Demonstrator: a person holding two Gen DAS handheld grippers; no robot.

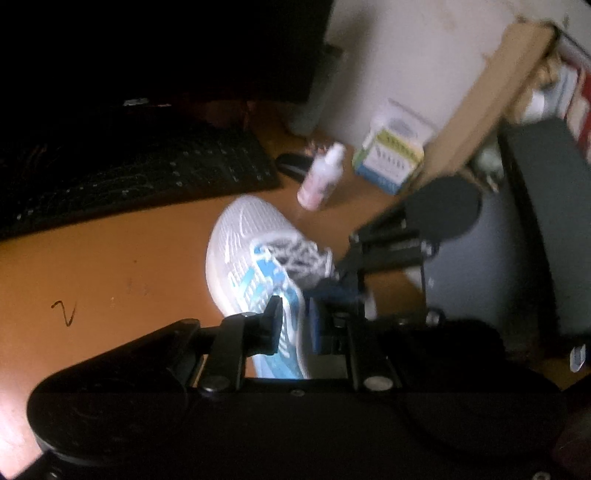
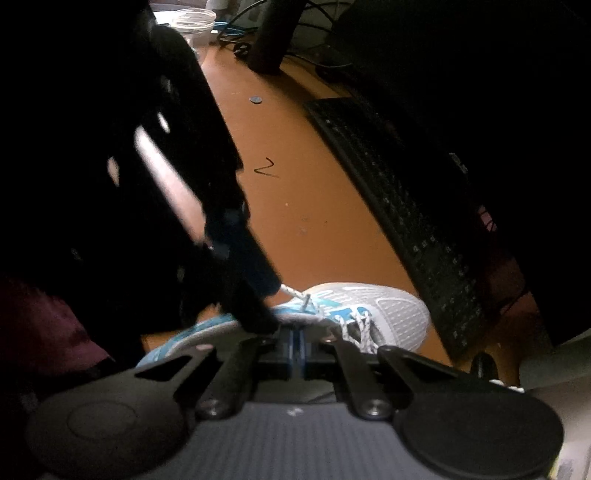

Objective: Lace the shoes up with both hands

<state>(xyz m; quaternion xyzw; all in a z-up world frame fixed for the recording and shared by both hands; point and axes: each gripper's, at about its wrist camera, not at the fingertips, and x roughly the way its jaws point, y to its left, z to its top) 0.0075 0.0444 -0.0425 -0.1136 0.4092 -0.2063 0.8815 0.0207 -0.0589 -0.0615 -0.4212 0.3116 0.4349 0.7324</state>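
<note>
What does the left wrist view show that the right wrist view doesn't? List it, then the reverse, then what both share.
Only the left wrist view: a small white bottle, a green and white box and a cardboard panel. Only the right wrist view: a coin, a clear jar and a lace end at the left gripper's tip. Both: the white and blue shoe, the black keyboard, the orange desk and its scribbled mark.

A handwritten "2"-like mark [image 1: 63,312] on the desk [image 1: 110,266].
</note>
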